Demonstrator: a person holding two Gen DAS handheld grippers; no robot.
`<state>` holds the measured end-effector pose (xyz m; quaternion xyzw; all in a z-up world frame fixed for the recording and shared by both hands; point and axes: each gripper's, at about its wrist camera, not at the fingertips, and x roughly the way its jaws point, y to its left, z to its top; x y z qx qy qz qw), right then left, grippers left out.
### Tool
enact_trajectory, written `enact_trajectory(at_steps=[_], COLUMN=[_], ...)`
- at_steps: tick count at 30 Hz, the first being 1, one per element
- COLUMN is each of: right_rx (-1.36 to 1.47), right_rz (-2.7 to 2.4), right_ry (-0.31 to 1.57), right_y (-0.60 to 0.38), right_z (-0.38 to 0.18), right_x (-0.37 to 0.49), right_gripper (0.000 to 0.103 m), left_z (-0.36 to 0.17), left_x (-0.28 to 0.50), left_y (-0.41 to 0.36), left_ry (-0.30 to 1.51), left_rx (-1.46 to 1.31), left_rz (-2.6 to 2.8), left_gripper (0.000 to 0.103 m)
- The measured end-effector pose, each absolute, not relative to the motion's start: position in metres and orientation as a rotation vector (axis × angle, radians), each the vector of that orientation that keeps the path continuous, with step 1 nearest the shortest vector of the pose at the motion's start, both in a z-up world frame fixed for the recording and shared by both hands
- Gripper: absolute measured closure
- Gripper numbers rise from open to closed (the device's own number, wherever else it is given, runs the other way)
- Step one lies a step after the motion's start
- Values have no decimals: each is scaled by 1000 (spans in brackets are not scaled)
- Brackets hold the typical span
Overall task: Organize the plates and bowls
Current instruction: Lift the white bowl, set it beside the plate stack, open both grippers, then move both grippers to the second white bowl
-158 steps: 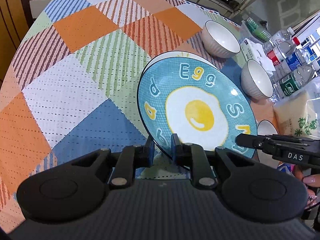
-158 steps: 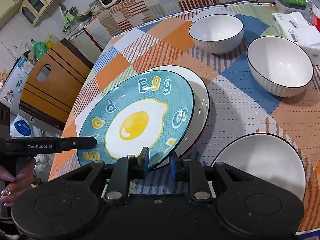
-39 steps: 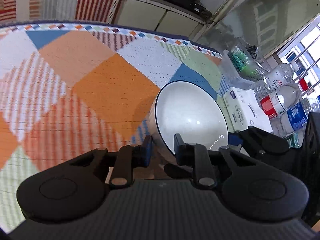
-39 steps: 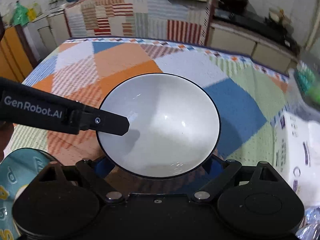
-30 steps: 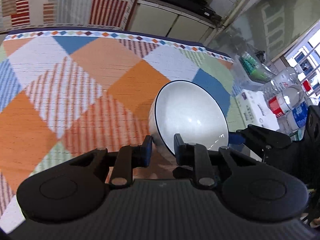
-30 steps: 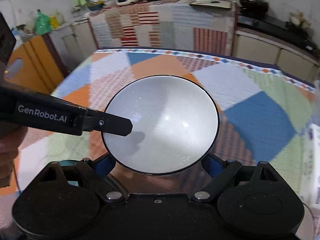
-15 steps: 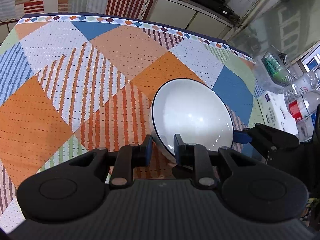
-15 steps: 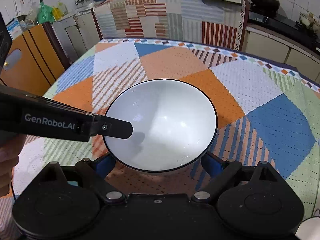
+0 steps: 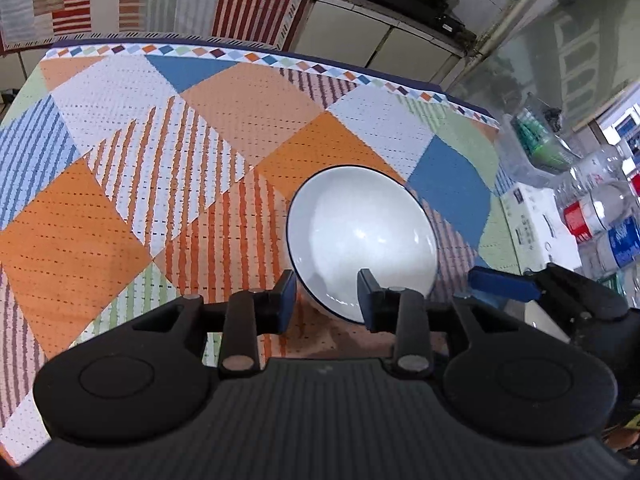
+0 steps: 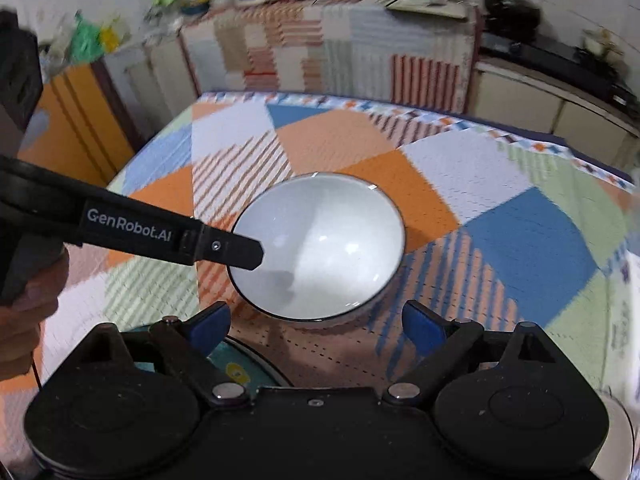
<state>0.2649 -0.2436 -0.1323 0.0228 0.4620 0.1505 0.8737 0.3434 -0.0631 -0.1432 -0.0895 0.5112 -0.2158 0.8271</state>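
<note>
White bowl (image 9: 360,236) set on tabletop (image 9: 120,200), left tool (image 9: 326,300) apart around rim, right tool (image 10: 316,326) apart, clear. Plate (image 10: 240,364) likely stacked already; other bowls unseen.

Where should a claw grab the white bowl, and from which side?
Pinch the near rim of the white bowl, one finger inside and one outside, coming from the left claw's side. The bowl sits upright and open-topped, and its thin dark-edged rim fits that narrow gap; the body looks too wide to span reliably.
</note>
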Motion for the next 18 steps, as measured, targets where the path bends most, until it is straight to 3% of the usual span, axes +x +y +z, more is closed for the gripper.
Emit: enact_trajectory(at_steps=[7,18], right_rx=[51,-80], right_rz=[320,266], right_ry=[865,856], right_y=[-254,-264], right_z=[-97,-53], right_x=[225,163], right_gripper=[8,8], left_z=[-117,-73], left_x=[325,284], left_y=[-67,-79], left_ry=[1053,1024], left_rx=[-174,-105], left_rz=[-490,-551], left_gripper=[67,61])
